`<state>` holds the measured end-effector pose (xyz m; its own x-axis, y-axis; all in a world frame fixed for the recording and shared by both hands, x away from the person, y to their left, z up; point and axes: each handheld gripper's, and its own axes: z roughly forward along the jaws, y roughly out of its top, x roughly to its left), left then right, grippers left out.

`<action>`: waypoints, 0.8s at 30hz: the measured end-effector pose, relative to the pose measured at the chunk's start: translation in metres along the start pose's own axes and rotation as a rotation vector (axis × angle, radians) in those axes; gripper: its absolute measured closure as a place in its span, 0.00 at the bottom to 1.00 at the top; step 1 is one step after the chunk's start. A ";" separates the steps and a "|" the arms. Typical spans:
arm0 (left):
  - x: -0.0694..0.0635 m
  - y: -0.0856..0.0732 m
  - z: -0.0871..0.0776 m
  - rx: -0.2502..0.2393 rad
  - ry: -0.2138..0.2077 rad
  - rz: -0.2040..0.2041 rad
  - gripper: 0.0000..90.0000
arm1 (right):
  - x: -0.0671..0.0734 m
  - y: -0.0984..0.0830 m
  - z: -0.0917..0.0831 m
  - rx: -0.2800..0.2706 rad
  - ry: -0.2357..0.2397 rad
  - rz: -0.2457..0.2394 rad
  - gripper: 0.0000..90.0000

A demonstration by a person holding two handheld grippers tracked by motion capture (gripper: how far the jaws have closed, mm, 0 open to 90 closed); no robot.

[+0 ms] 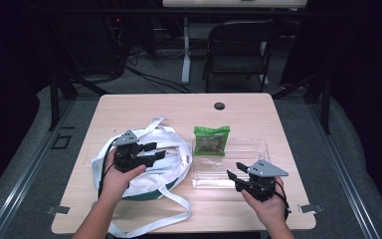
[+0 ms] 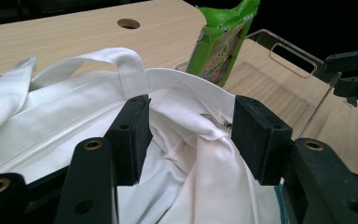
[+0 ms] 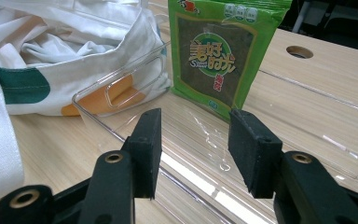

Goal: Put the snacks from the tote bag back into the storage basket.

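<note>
A white tote bag [image 1: 146, 183] with a green patch lies open at the table's left. My left gripper [image 1: 155, 150] rests at its mouth. In the left gripper view the jaws [image 2: 191, 135] stand apart with bunched white cloth [image 2: 74, 107] between them, and the right pad touches the rim. A green snack packet [image 1: 211, 141] stands upright in the left end of a clear plastic tray [image 1: 258, 144]. My right gripper [image 1: 235, 170] is open at the tray's near wall. Its jaws [image 3: 196, 140] hold nothing and point at the packet [image 3: 214, 60].
The bag's long white straps [image 1: 179, 209] trail to the table's front edge. A cable hole [image 1: 219, 106] sits at the back of the table, and a folding chair [image 1: 241, 45] stands beyond it. The tray's right half holds nothing.
</note>
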<state>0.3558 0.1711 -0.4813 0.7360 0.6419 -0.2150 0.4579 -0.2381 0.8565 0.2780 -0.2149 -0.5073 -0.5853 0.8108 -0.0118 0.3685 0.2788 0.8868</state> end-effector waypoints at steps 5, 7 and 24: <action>0.000 -0.001 0.002 0.006 -0.001 0.003 0.52 | 0.002 -0.001 0.001 -0.014 0.006 -0.011 0.61; 0.000 -0.001 0.002 0.010 -0.003 0.004 0.52 | 0.003 -0.002 0.001 -0.013 0.013 -0.007 0.61; 0.000 -0.002 0.004 0.014 0.002 0.009 0.53 | 0.004 -0.004 0.003 -0.036 0.035 0.001 0.59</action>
<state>0.3566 0.1685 -0.4844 0.7393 0.6411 -0.2059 0.4579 -0.2544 0.8518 0.2764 -0.2108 -0.5118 -0.6103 0.7922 0.0048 0.3430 0.2588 0.9030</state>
